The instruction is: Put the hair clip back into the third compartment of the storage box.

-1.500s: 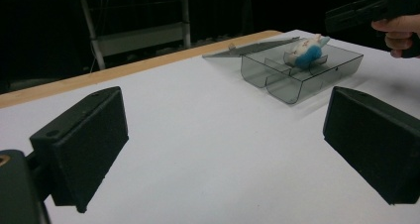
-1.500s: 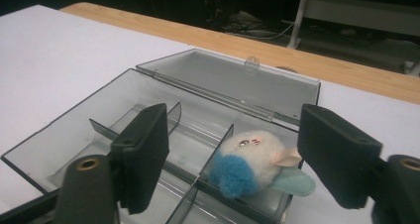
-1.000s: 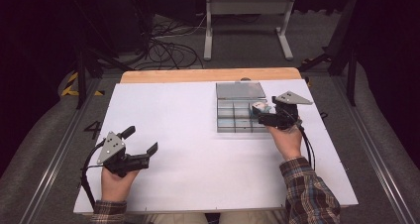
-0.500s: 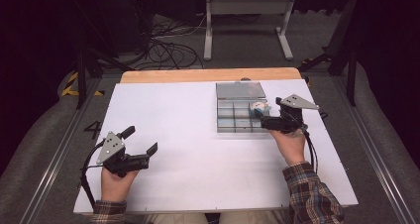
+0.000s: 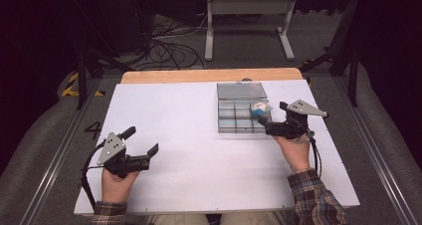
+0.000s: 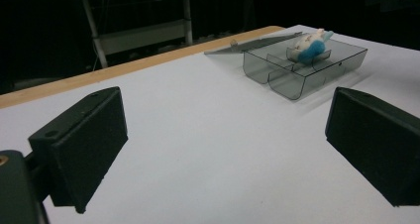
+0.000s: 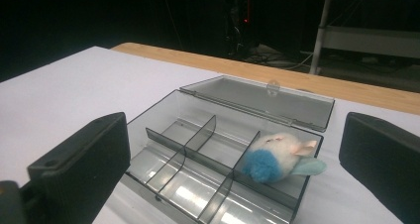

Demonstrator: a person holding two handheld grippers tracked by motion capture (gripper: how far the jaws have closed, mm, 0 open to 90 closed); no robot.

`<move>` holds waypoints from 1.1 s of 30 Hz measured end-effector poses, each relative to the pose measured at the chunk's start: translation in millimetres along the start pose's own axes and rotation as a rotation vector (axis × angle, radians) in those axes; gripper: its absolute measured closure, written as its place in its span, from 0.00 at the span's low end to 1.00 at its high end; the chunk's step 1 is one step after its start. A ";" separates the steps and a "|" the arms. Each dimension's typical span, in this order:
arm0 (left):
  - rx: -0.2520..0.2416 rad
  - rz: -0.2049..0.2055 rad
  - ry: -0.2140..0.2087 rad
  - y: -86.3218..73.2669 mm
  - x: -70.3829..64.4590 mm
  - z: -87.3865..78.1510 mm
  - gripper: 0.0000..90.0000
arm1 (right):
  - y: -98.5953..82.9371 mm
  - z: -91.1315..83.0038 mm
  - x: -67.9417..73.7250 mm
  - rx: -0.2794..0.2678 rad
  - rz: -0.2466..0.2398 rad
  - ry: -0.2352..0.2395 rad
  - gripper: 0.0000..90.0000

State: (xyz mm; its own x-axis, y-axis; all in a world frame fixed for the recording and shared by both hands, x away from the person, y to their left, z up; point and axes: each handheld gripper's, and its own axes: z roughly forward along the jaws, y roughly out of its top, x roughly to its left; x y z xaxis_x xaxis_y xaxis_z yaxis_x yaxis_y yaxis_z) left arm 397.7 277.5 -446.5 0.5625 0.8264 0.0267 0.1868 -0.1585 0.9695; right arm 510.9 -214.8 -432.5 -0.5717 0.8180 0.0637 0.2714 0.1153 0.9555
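A smoky clear compartment box lies on the white table right of centre, its lid folded flat behind it. A small white and blue plush toy rests in the box's back right compartment. My right gripper stands open just right of the box, with nothing between its jaws. The right gripper view has the toy lying in the box just ahead of the open right gripper. My left gripper is open and empty at the near left. Far off in the left gripper view stands the box with the toy.
The white table top ends in a wooden strip at the far edge. Beyond that edge are floor cables and a metal stand. Bare white surface lies between the two grippers.
My right gripper has drawn back from over the box toward the right and near side, leaving the toy in the back right compartment. The left gripper has not moved.
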 end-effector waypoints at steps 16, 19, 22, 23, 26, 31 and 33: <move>-0.008 -0.003 0.000 0.3 -0.5 -0.5 0.03 | -11.2 -13.3 0.1 -0.039 0.005 0.046 0.00; -0.006 -0.003 0.001 0.5 -0.3 -1.3 0.03 | -12.7 -15.9 0.7 -0.042 0.007 0.053 0.00; -0.008 0.000 0.002 0.6 0.0 -1.4 0.03 | -14.9 -18.1 0.8 -0.047 0.003 0.055 0.00; -0.008 0.000 0.002 0.6 -0.1 -1.3 0.03 | -15.8 -18.9 0.8 -0.050 0.002 0.057 0.00; -0.008 0.000 0.003 0.5 0.0 -1.4 0.03 | -18.0 -21.2 0.8 -0.056 -0.003 0.062 0.00; -0.013 -0.005 0.005 0.6 0.7 -2.3 0.03 | -21.5 -25.6 0.4 -0.071 -0.009 0.063 0.00; -0.013 -0.005 0.005 0.5 0.3 -2.1 0.03 | -22.6 -27.3 0.0 -0.075 -0.008 0.063 0.00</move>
State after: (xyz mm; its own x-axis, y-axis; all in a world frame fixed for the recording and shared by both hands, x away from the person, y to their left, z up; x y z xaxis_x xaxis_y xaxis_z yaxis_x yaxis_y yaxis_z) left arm 396.3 278.8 -445.5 0.5578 0.8297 0.0225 0.1797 -0.1472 0.9726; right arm 483.6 -232.8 -446.3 -0.6218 0.7799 0.0712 0.2089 0.0775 0.9749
